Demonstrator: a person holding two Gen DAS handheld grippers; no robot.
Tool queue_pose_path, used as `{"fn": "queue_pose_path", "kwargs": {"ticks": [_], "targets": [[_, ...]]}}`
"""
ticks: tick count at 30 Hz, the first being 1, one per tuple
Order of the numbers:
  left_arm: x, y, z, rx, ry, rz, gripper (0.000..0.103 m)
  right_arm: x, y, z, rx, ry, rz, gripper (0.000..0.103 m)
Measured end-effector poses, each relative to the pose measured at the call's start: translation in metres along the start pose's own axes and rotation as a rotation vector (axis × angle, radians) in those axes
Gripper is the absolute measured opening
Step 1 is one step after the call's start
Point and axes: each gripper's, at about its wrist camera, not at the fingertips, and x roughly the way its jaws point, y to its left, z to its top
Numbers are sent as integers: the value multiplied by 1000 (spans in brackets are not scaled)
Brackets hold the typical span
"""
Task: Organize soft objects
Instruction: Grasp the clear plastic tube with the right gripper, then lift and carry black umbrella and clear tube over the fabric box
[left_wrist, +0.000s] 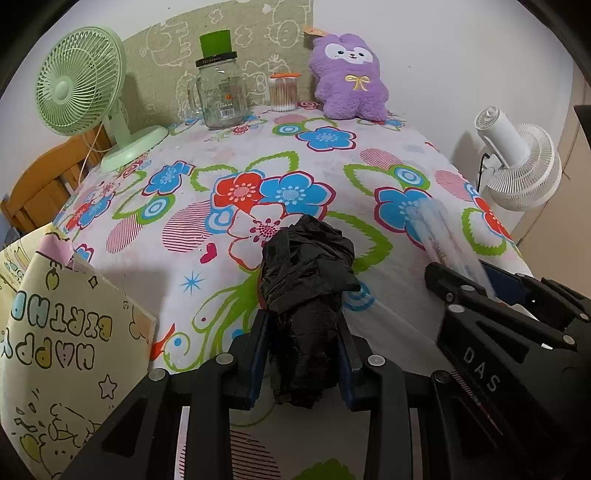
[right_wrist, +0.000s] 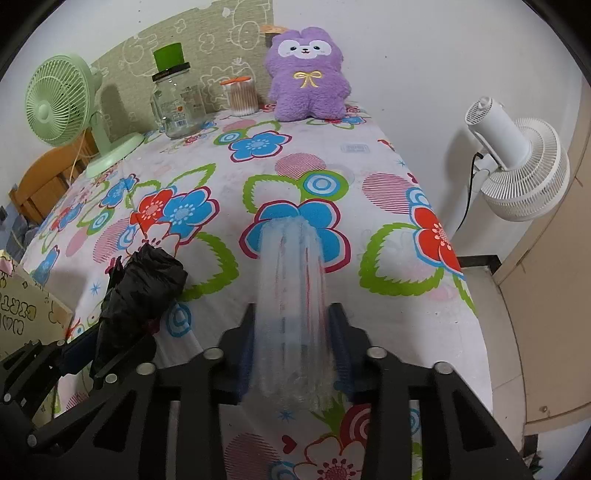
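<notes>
The black plastic bag roll (left_wrist: 306, 295) sits squarely between the jaws of the left gripper (left_wrist: 301, 354), whose blue pads press its lower half from both sides; its crumpled upper end sticks out past the fingertips over the floral tablecloth (left_wrist: 325, 173). The jaws are nearly closed, clamped on it. In the right wrist view the same roll (right_wrist: 144, 291) appears at lower left, held aslant above the table.

The clear plastic bag roll (right_wrist: 291, 306) lies lengthwise between the jaws of the right gripper (right_wrist: 291, 350), its far end reaching onto a blue flower on the cloth. The blue pads meet its sides, so these jaws are drawn in on it too. From the left wrist view it (left_wrist: 443, 240) juts up from the right gripper at the right edge.

Farther back on the table stand a purple plush toy (right_wrist: 308, 77), a cotton swab tub (right_wrist: 242, 96), a glass jar (right_wrist: 177, 107) with a green cup on its lid and a green fan (right_wrist: 61, 103). A white fan (right_wrist: 517, 162) stands beside the table, and a birthday gift bag (left_wrist: 62, 332) at the near left
</notes>
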Motion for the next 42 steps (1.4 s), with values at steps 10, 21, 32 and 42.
{"fn": "queue_pose_path", "kwargs": {"ticks": [10,21,32,42], "targets": [[-7,-4,-5,24,10,-25,32,-14,9,-5,-36,-5,39,29],[-28,-4,-17,36,-13,-45,32,-40,17,-15,-41,-39,43,29],[-59,-4,-28,46,-65,-60,32,-75,23,-26,-37,-90,28,29],[-87,-4,-36,57,-108,-76,32,-107,26,-36,-26,-136,15,29]]}}
